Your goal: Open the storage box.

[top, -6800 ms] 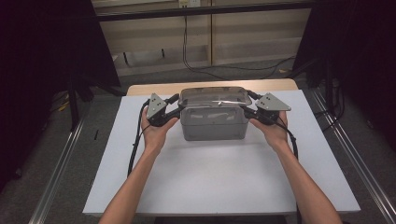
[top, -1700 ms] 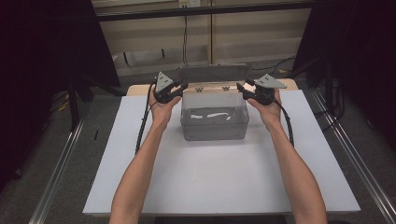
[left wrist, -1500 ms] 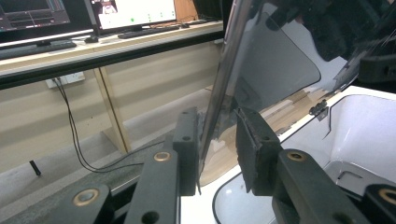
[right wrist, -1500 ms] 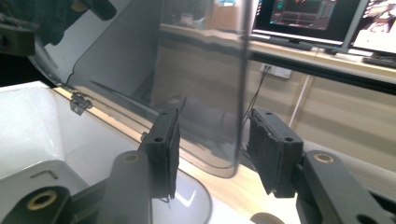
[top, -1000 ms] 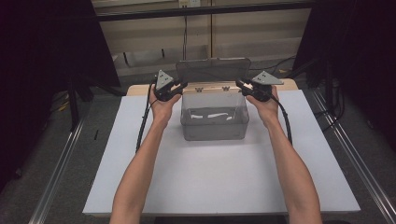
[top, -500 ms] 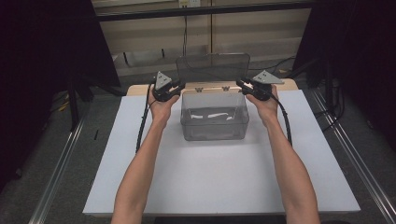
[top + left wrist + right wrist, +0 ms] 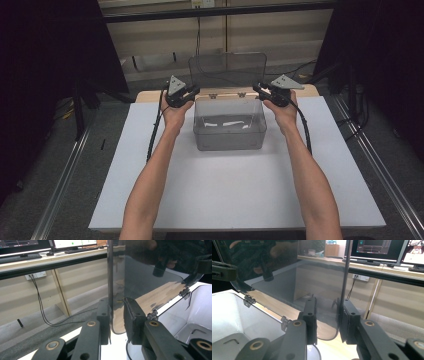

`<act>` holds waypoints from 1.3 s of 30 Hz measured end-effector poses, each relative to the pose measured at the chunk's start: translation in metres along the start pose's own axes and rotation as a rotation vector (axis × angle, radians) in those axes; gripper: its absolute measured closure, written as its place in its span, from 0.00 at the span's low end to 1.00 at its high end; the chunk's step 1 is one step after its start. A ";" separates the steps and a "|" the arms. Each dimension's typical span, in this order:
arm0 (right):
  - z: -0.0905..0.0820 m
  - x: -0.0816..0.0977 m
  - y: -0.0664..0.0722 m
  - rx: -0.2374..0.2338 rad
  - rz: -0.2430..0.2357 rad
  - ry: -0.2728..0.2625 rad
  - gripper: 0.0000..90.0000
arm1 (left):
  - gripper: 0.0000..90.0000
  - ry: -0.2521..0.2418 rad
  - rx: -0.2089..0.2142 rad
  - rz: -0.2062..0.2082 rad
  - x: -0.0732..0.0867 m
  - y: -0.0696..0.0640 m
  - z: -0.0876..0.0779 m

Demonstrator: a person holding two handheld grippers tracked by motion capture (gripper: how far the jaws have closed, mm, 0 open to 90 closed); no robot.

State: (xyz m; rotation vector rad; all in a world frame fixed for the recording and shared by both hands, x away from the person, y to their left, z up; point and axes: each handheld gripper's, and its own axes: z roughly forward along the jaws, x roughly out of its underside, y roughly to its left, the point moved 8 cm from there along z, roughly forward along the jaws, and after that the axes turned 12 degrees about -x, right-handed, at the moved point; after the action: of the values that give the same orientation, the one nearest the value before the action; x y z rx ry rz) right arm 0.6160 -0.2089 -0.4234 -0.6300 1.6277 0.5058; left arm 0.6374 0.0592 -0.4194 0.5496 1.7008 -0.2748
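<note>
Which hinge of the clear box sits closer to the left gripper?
The left hinge, beside the edge of the lid held by the left gripper; the other hinge sits nearer the right gripper.

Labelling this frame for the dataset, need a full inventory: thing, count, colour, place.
box: 1, clear grey plastic, middle of the board toward its far edge
lid: 1, smoky clear, hinged at the box's back edge, standing upright
hinges: 2, dark, along the box's back edge
tool: 1, pale, thin and bent, lying inside the box
board: 1, white, covering the table
table: 1, wood, showing behind the board
monitors: several, dark, on a desk behind
forearms: 2, bare, coming from the near edge
left gripper: 1, black, jaws across the lid's left edge
right gripper: 1, black, jaws across the lid's right edge
</note>
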 end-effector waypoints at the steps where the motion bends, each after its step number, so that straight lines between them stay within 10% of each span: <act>1: 0.000 0.000 0.000 0.000 0.000 0.000 0.77 | 0.84 0.000 0.000 0.000 0.000 0.000 0.000; 39: 0.013 0.011 -0.007 0.004 0.139 0.047 0.69 | 0.74 0.075 -0.017 0.006 0.013 0.000 0.011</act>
State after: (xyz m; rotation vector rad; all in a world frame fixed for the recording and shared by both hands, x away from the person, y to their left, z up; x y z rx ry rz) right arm 0.6291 -0.2072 -0.4362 -0.5318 1.7245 0.5924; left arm 0.6455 0.0565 -0.4346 0.5588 1.7720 -0.2374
